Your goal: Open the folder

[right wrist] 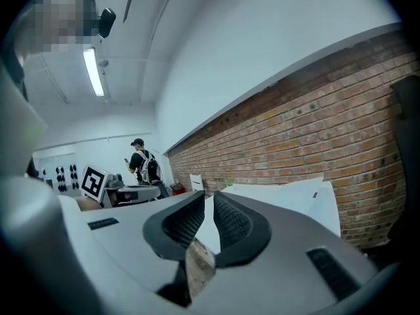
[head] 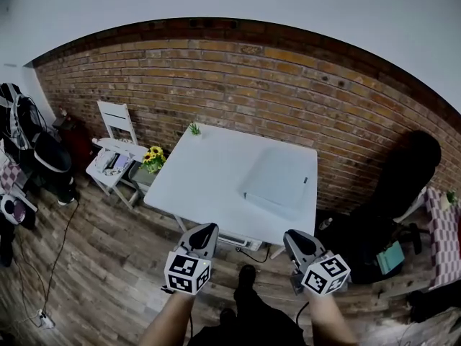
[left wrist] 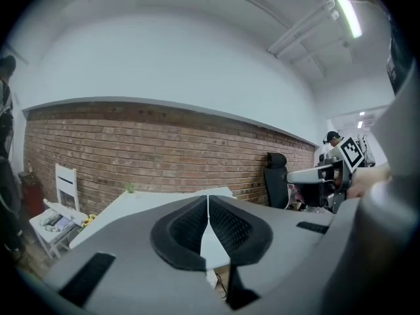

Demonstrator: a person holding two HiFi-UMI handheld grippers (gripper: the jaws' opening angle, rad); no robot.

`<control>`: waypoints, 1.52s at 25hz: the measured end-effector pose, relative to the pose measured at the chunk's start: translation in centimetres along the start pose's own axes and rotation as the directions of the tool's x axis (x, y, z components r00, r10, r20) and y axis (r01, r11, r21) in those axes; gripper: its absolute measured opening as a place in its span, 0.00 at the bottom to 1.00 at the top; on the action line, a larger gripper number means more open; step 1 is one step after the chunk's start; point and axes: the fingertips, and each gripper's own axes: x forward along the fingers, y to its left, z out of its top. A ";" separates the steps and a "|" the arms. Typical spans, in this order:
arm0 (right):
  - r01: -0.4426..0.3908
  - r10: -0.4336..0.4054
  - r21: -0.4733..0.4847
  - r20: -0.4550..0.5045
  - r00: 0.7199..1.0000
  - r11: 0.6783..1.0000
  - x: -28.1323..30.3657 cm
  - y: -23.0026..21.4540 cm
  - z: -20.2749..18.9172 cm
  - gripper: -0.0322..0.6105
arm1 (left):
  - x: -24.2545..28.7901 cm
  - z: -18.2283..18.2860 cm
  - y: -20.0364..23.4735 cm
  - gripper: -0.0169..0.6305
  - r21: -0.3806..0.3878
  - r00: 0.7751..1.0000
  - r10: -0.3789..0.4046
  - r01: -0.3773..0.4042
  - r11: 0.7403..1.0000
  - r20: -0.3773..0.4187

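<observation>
Now the left gripper [head: 204, 235], low left of centre, is shut and empty, while the one folder [head: 277, 180] lies flat on the right half of the one white table [head: 198, 175], up-frame from both grippers, its long axis unclear, nearer the right gripper [head: 297, 241], low right, whose jaws stand slightly apart on nothing.

The folder [head: 277, 182] lies on the right side of the tabletop [head: 205, 186]. A small plant [head: 194, 128] sits at its back left corner. A chair [head: 115, 148] stands to the left.
</observation>
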 end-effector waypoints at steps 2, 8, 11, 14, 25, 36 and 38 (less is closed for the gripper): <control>0.020 -0.020 0.015 0.004 1.000 1.000 1.0 -1.7 0.0 0.14 | 1.8 0.1 0.4 0.06 0.007 1.000 -0.014 0.014 1.000 -0.011; 0.070 -0.070 0.047 -0.001 0.998 0.996 5.3 -7.8 0.3 0.15 | 9.3 0.7 2.0 0.06 0.040 0.997 -0.069 0.071 0.997 -0.046; 0.095 -0.094 0.067 -0.010 0.995 0.993 7.7 -11.4 0.5 0.16 | 13.9 1.0 2.6 0.06 0.058 0.992 -0.103 0.107 0.993 -0.073; 0.122 -0.120 0.089 -0.021 0.993 0.989 9.9 -15.1 0.9 0.16 | 18.8 0.8 3.1 0.06 0.078 0.984 -0.125 0.135 0.988 -0.123; 0.249 -0.246 0.128 -0.039 0.969 0.960 12.6 -20.8 1.9 0.16 | 28.6 0.0 1.4 0.15 0.072 0.918 -0.327 0.350 0.934 -0.224; 0.542 -0.538 0.170 -0.074 0.840 0.823 8.5 -15.2 -1.2 0.21 | 26.7 -4.9 -2.6 0.31 0.123 0.709 -0.617 0.685 0.718 -0.341; 0.577 -0.573 0.179 -0.078 0.816 0.797 7.5 -14.6 -1.8 0.21 | 26.3 -5.9 -3.3 0.35 0.125 0.683 -0.633 0.709 0.694 -0.364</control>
